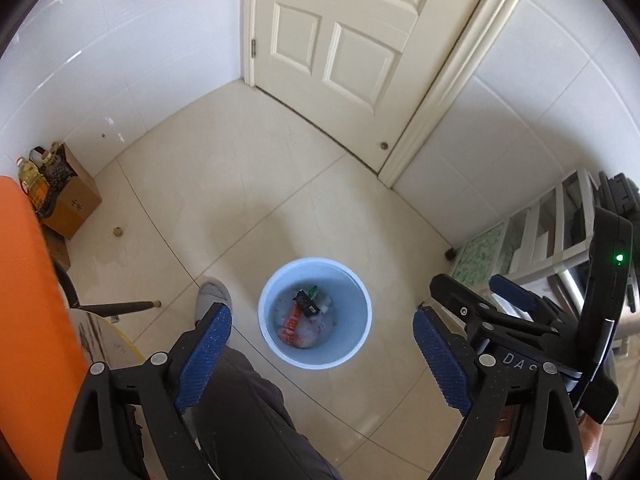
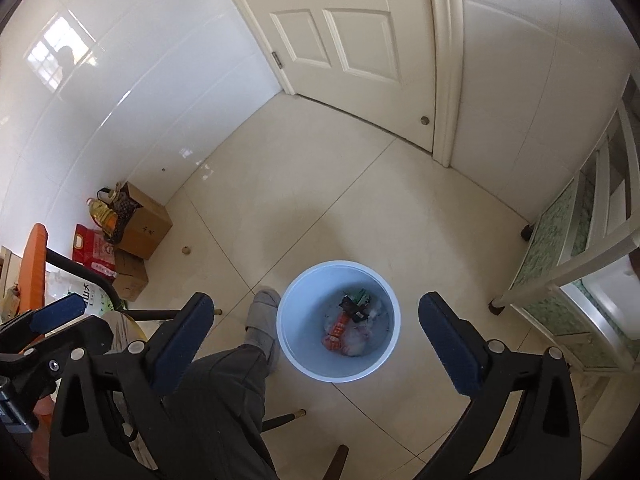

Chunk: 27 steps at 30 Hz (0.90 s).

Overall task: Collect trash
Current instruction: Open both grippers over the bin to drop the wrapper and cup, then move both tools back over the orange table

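The left gripper (image 1: 322, 354) stands wide apart with nothing between its blue pads (image 1: 206, 354), and the right gripper (image 2: 316, 344) is spread just as wide and equally bare. Both point steeply down at the floor, and below and ahead of each, framed between its fingers, sits the white trash bin (image 1: 267, 320). Seen from the left gripper, the right gripper (image 1: 508, 300) hangs just to its right side, also over the bin's edge.

Inside the bin lie the wrappers (image 1: 304, 314): an orange packet, a dark one, a green scrap and some pale crumpled film. With both grippers empty above that pile, the step in hand looks like the drop, apparently finished for this load.

To the near left of the bin, close beneath the left gripper, are the person's leg and grey slipper (image 1: 214, 294). Further left, well apart from the bin, a small brown scrap (image 1: 117, 232) lies on the floor (image 1: 280, 200) near a cardboard box (image 1: 74, 200).

The next move probably calls for lifting away from the bin and seeking whatever rubbish remains; the brown scrap may be one candidate, though it is too small to identify.
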Each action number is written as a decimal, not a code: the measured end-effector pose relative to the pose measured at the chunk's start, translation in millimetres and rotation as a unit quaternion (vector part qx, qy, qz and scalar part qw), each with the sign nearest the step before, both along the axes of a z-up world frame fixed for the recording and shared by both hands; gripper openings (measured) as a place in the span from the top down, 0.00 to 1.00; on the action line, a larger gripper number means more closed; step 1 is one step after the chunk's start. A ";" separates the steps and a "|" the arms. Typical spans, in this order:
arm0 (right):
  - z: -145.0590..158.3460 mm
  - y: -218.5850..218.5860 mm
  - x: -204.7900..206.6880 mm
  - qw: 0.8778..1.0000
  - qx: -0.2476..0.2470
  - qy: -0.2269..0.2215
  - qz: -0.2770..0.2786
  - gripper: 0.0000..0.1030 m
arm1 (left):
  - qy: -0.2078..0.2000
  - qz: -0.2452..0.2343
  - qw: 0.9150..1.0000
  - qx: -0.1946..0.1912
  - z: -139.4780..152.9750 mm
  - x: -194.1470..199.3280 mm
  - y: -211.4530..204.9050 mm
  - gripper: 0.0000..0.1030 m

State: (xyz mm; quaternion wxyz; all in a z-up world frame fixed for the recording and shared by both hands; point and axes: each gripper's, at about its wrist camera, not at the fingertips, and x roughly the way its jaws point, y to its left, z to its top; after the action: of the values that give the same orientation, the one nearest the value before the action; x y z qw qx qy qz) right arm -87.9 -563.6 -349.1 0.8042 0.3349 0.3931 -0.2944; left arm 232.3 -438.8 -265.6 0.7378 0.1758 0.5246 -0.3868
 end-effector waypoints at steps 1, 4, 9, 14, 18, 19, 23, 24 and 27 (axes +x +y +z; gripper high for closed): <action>5.5 1.2 -1.4 1.000 -0.003 -0.004 -0.002 0.00 | -0.004 0.003 1.000 -0.005 4.5 -3.9 4.3 0.13; 20.6 5.9 -3.9 1.000 -0.012 -0.010 -0.003 0.00 | -0.019 0.007 1.000 -0.022 21.0 -16.5 22.0 0.12; 51.0 22.2 -5.8 0.999 -0.030 -0.023 -0.001 0.00 | -0.032 0.008 0.998 -0.056 52.0 -37.0 58.4 0.12; 94.3 47.1 -6.3 0.997 -0.062 -0.055 0.010 0.00 | -0.059 0.031 0.993 -0.093 94.3 -48.0 113.4 0.12; 131.2 72.4 1.7 0.992 -0.088 -0.083 0.033 0.00 | -0.088 0.054 0.987 -0.121 128.6 -53.7 162.4 0.12; 138.7 78.1 4.5 0.991 -0.093 -0.089 0.039 0.00 | -0.098 0.061 0.985 -0.127 137.8 -56.6 174.2 0.12; 173.9 106.7 17.7 0.984 -0.118 -0.116 0.067 0.00 | -0.140 0.095 0.973 -0.155 168.9 -71.7 227.0 0.09; 182.7 113.8 20.6 0.982 -0.124 -0.123 0.073 0.00 | -0.151 0.104 0.970 -0.159 175.3 -76.3 238.0 0.08; 205.7 138.0 29.7 0.975 -0.140 -0.145 0.095 0.00 | -0.184 0.127 0.960 -0.170 190.9 -92.1 272.8 0.07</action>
State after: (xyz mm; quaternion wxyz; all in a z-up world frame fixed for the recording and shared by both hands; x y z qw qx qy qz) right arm -58.2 -425.6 -143.4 0.9155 0.2196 0.2575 -0.2175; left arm 140.2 -166.0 -74.7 0.8835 0.0474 0.3246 -0.3343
